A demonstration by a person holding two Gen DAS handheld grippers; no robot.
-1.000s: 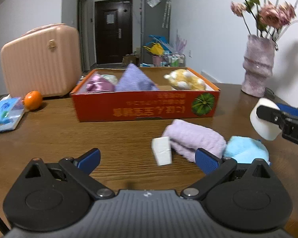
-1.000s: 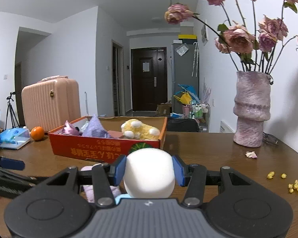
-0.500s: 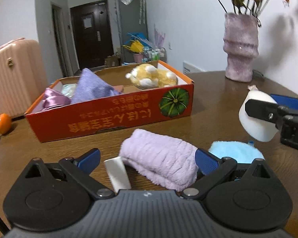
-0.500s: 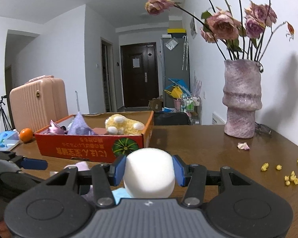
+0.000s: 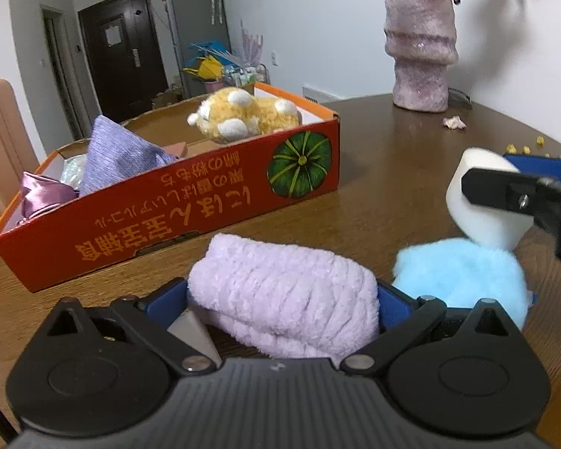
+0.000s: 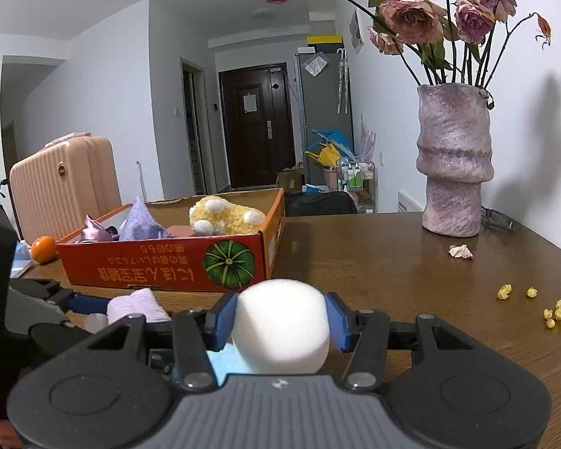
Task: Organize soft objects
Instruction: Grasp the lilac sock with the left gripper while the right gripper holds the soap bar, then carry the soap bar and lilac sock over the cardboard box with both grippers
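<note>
**Towel bracketed on the left, sponge held on the right**

Left wrist view: my left hand-held gripper (image 5: pixel 282 301) stands wide, its blue pads either side of the rolled lilac fleece towel (image 5: pixel 284 299) lying on the brown wooden worktop (image 5: pixel 392 187). Whether the pads press the pile yet, I cannot tell. A small white block (image 5: pixel 190 331) sits just beside the left pad. A fluffy sky-blue cloth (image 5: pixel 460 277) lies to the right, near the towel. The red cardboard box with a green pumpkin print (image 5: pixel 205 202) is beyond, holding a yellow plush toy (image 5: pixel 243 116).

The towel looks light, soft and squashy. I judge it best taken across the middle of the roll, deep enough that the layers do not slide apart.

Right wrist view: my right hand-held gripper (image 6: pixel 280 321) is closed partway on a white foam sponge cylinder (image 6: pixel 280 325), pads against both its sides, above the blue cloth. It should dent easily, so gentle pressure will do.
</note>
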